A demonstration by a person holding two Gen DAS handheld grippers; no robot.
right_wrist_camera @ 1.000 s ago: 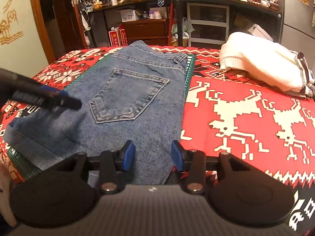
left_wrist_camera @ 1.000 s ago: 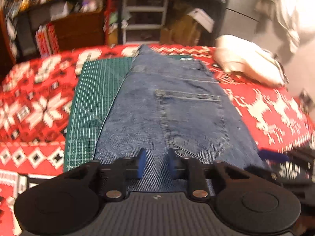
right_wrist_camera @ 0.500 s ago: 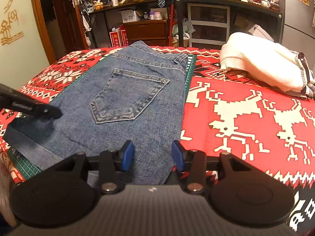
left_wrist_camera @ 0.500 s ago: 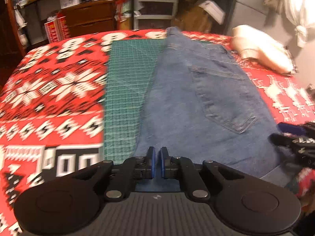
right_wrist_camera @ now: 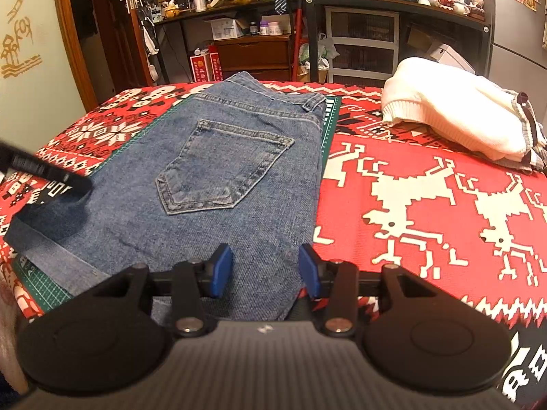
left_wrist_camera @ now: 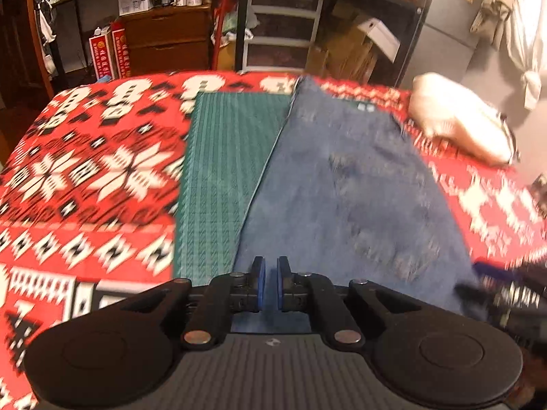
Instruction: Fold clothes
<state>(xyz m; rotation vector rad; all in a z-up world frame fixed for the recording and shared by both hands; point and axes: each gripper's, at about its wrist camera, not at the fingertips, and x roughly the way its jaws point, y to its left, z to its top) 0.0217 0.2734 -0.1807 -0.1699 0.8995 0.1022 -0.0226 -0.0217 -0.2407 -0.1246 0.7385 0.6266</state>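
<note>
My left claw (left_wrist_camera: 270, 282) is pinched on the hem of the denim jeans (right_wrist_camera: 239, 177) and lifts that corner. My right claw (right_wrist_camera: 265, 270) stands half wide over the denim, gripping nothing. The jeans lie pocket-up on a green cutting mat (left_wrist_camera: 222, 171) on the red patterned blanket (right_wrist_camera: 427, 205). At two o'clock rests a white sweater (right_wrist_camera: 451, 112). At twelve o'clock, plastic drawers (right_wrist_camera: 362, 44); their contents I cannot tell.
</note>
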